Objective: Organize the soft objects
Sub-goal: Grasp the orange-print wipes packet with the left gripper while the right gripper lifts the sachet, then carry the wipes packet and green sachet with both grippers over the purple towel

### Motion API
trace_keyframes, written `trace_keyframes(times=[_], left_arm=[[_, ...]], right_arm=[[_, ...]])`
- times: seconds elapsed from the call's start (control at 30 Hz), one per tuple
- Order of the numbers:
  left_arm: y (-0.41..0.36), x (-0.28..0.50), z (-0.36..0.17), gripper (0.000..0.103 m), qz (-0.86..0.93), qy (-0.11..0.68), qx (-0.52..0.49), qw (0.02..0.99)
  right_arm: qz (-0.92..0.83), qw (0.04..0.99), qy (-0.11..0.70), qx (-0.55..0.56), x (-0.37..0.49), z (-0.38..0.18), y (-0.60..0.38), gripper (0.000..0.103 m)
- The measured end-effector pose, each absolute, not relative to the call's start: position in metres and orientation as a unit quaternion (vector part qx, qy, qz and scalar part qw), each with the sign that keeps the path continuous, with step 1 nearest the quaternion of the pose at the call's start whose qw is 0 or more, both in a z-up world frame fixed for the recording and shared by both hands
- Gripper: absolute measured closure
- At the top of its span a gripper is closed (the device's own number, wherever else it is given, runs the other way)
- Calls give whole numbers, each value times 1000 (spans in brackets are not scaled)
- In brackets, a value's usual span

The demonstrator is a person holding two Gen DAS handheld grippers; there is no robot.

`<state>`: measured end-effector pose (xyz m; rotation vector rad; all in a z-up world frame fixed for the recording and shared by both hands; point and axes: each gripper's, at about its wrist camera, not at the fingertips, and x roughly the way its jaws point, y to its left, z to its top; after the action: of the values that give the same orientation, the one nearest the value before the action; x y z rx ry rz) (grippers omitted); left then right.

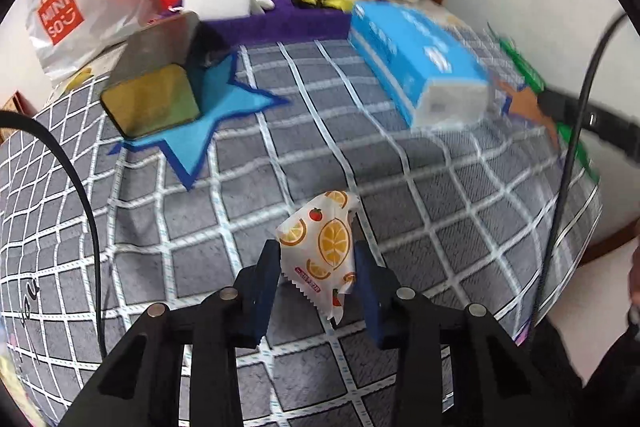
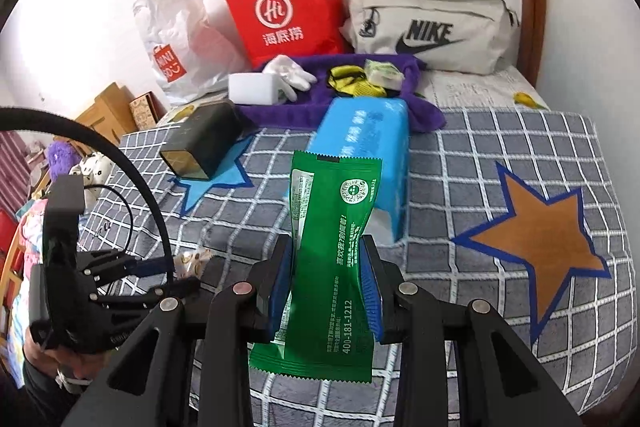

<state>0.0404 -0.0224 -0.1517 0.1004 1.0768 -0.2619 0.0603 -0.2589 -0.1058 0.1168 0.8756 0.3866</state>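
Observation:
A small white packet printed with orange slices stands between the blue pads of my left gripper, which is shut on it just above the grey checked bedspread. In the right wrist view the left gripper sits low at the left, with a hand behind it. My right gripper is shut on a long green packet, pinching its middle so that it sticks up and down out of the jaws. Further back, a purple towel holds a white block, a white glove and yellow-black cloth.
A blue tissue pack lies mid-bed in front of the towel. A dark tin box rests on a blue felt star; an orange star lies at the right. A red bag, a white plastic bag and a Nike pouch line the wall.

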Motion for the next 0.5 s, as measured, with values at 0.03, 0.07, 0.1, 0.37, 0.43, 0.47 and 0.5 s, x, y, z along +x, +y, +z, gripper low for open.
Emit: trace_keyframes(times=[0.03,0.07,0.1,0.37,0.43,0.47,0.5], left_arm=[[-18,43,-147,69,-127,507,38,851],[-14,47,-144,70,-130,505,32,853],[-12,50,-142,70,-130,504,30,853],[6,70,-132,74,-130,505,2,854],[8,73,-126,74,-125,500,4,857],[8,76,-125,74,-126,499,4,857],[9,78,-122,74,-126,497,2,859]], right_arm=[[192,887,417,55,61,-102,-256,70],[196,888,413,54,61,-99,-254,70],[198,889,410,51,62,-97,-251,70],[207,895,395,21,72,-84,-233,70],[213,893,395,18,76,-83,-228,70],[217,893,395,17,78,-82,-226,70],[219,892,395,16,80,-82,-225,70]])
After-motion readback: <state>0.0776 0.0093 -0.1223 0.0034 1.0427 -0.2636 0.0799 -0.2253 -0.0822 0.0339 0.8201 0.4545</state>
